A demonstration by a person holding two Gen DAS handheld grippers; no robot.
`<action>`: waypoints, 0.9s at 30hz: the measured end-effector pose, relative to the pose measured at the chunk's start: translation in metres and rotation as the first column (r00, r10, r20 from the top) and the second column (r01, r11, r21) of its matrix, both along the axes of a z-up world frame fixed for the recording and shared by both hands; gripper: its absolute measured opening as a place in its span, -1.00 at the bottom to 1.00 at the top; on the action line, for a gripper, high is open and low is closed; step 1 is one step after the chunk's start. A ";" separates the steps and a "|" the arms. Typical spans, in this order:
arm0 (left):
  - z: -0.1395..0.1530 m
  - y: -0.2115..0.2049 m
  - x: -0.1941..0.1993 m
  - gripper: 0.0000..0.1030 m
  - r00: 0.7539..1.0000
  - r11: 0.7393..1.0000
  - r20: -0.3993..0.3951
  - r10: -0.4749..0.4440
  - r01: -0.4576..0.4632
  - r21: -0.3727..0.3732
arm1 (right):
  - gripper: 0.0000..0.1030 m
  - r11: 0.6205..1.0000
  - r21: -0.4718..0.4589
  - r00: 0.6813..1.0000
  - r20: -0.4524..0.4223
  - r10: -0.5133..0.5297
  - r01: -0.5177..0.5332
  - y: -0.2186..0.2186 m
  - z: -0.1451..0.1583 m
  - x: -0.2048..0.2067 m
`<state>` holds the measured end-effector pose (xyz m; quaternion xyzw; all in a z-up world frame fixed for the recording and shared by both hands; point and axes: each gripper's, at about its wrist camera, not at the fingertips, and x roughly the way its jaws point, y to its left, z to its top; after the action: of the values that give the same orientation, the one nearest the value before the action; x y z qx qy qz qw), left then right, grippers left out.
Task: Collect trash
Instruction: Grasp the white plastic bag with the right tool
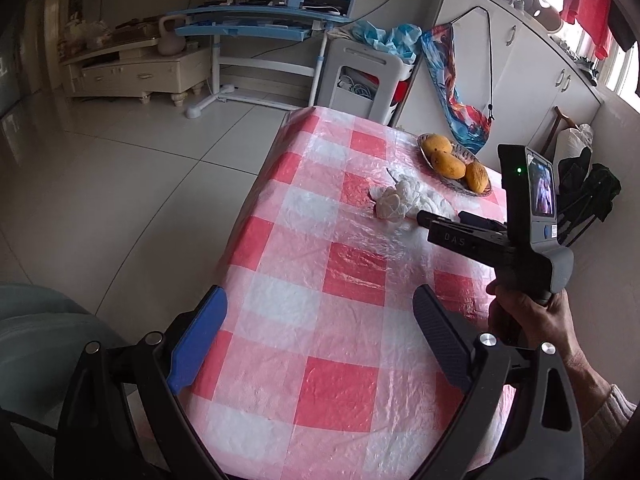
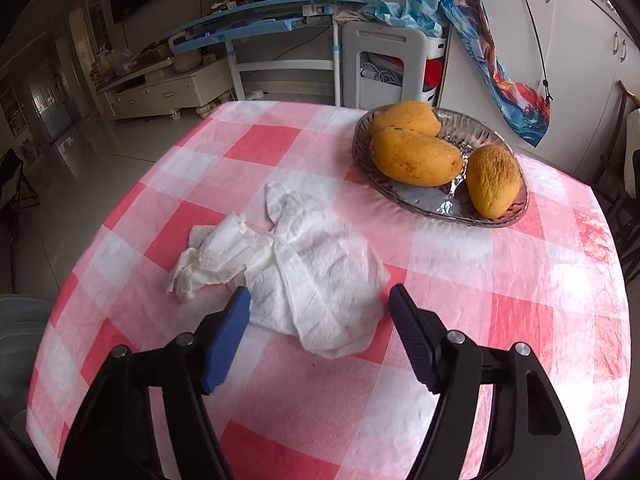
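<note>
Two crumpled tissues (image 2: 296, 256), three mangoes (image 2: 416, 156), one dish (image 2: 440, 200).

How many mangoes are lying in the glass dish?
3 mangoes: one at the far side of the glass dish, one in the middle, one at the right.

1. The crumpled white tissue (image 2: 304, 264) lies on my red-and-white checked tablecloth, spread out in soft, wrinkled folds, the near edge flopped over itself.
2. A smaller, tighter wad (image 2: 212, 254) touches its left side, twisted and bunched, with ragged edges.
3. From my left view the tissue (image 1: 412, 196) sits toward the far end of the table, with the rounder wad (image 1: 390, 206) on its near-left side.
</note>
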<state>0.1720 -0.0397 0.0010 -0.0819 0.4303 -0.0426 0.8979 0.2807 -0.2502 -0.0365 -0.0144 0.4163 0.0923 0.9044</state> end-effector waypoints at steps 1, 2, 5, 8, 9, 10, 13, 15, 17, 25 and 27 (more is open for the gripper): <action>0.000 0.000 0.000 0.76 1.000 1.000 -0.002 -0.001 0.001 -0.001 | 0.04 1.000 0.015 1.000 0.010 0.009 -0.009 -0.001 0.002 0.000; -0.001 -0.001 0.000 0.76 1.000 1.000 -0.003 -0.003 0.003 0.001 | -0.16 1.000 0.006 1.000 0.004 0.016 -0.016 0.000 0.002 0.002; -0.003 -0.006 0.001 0.76 1.000 1.000 -0.007 -0.013 0.014 0.022 | -0.74 0.998 -0.020 0.999 0.005 0.053 -0.053 0.006 0.003 -0.003; -0.006 -0.007 0.001 0.76 1.000 0.999 -0.020 -0.017 0.017 0.033 | -0.81 0.996 -0.007 0.996 -0.008 0.087 -0.087 0.006 0.003 -0.016; -0.007 -0.007 0.001 0.76 1.000 0.999 -0.025 -0.016 0.017 0.033 | -0.82 0.995 -0.002 0.995 -0.013 0.098 -0.098 0.006 0.003 -0.022; -0.008 -0.007 0.001 0.76 0.999 0.999 -0.029 -0.017 0.017 0.030 | -0.82 0.994 0.006 0.994 -0.021 0.107 -0.107 0.004 0.004 -0.030; -0.010 -0.009 0.000 0.76 0.999 0.999 -0.034 -0.034 0.035 0.017 | -0.82 0.991 0.021 0.990 -0.056 0.132 -0.131 -0.004 0.005 -0.057; -0.014 -0.016 -0.001 0.76 0.997 0.997 -0.042 -0.067 0.068 0.021 | -0.82 0.989 0.018 0.985 -0.086 0.150 -0.149 -0.008 0.005 -0.077; -0.019 -0.027 -0.004 0.76 0.992 0.993 -0.046 -0.116 0.117 0.016 | -0.82 0.987 0.014 0.980 -0.112 0.163 -0.163 -0.012 0.005 -0.098; -0.036 -0.077 -0.021 0.76 0.949 0.942 -0.050 -0.312 0.316 0.113 | -0.82 0.987 0.056 0.976 -0.152 0.158 -0.151 -0.022 0.001 -0.139; -0.038 -0.078 -0.022 0.76 0.945 0.941 -0.054 -0.323 0.327 0.084 | -0.82 0.988 0.059 0.977 -0.149 0.152 -0.145 -0.025 0.001 -0.142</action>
<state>0.1502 -0.1175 -0.0367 0.0310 0.4570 -0.1686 0.8728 0.1389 -0.2755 -0.0358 -0.0167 0.4798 0.1706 0.8605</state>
